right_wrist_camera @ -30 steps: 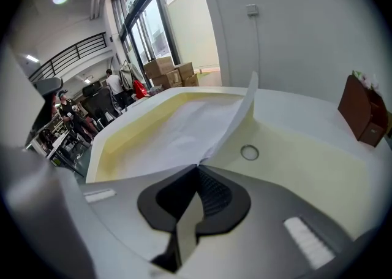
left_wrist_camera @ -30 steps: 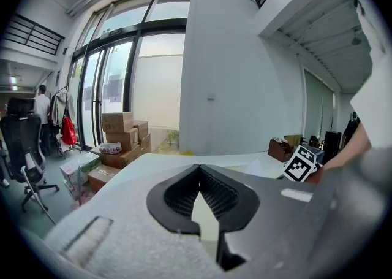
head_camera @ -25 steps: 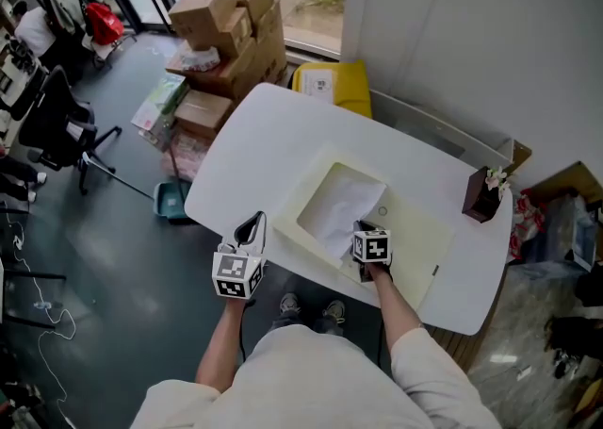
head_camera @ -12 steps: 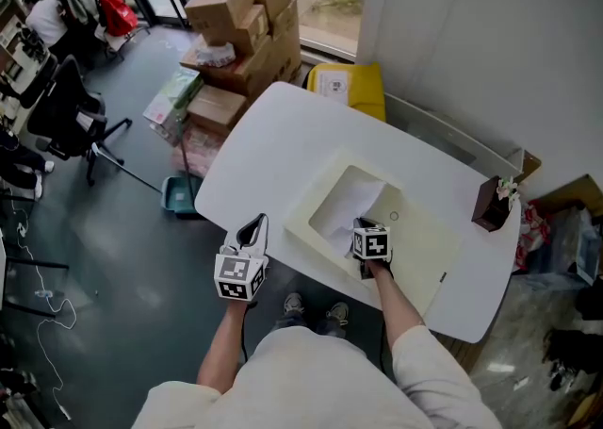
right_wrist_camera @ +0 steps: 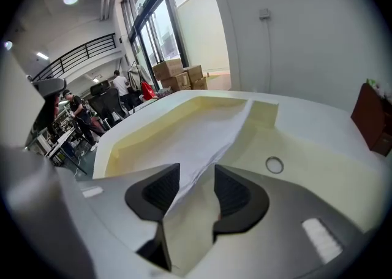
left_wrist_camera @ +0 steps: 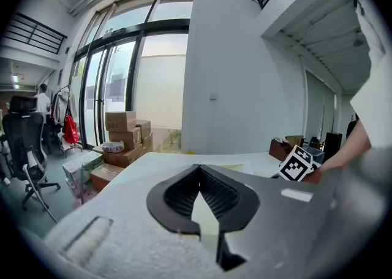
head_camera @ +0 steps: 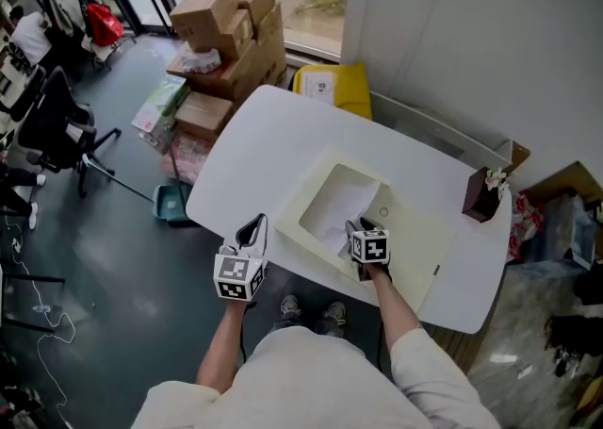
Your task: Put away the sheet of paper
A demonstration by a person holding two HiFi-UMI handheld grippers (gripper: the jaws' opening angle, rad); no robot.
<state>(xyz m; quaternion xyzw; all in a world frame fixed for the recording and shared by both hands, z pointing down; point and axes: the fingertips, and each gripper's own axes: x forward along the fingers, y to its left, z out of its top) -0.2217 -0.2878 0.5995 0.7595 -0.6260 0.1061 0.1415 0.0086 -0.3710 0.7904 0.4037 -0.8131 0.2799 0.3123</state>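
We see a white table (head_camera: 254,144) (right_wrist_camera: 306,112) with a cream sink (head_camera: 415,243) (right_wrist_camera: 312,167) set into it, close to the near edge. The sheet of paper (head_camera: 337,206) (right_wrist_camera: 202,143) lies down in the deep part of the sink. It is bent and a bit crumpled, and one side leans up on the sink's right wall. Its near corner sticks up toward us.

The right gripper (head_camera: 356,227) (right_wrist_camera: 197,176) points down into the near end of the sink. Its jaws have just been opening, and they stand wide apart. The near corner of the paper is between them, but the pads do not squeeze it. The paper runs close along the left pad, and we cannot tell if it touches there.

The left gripper (head_camera: 252,226) (left_wrist_camera: 197,170) is at the near edge of the table, close to the left corner, well apart from the sink. Its jaws are closed together with nothing in them.

A small round ring (head_camera: 382,213) (right_wrist_camera: 274,164) sits on the flat part of the sink, just right of the paper. A brown box (head_camera: 480,196) (right_wrist_camera: 370,118) stands at the far right corner of the table. On the floor past the far left edge we see a stack of cardboard boxes (head_camera: 231,26) (left_wrist_camera: 125,140) and a yellow bin (head_camera: 332,86). A black chair (head_camera: 57,125) (left_wrist_camera: 21,149) stands farther off to the left.
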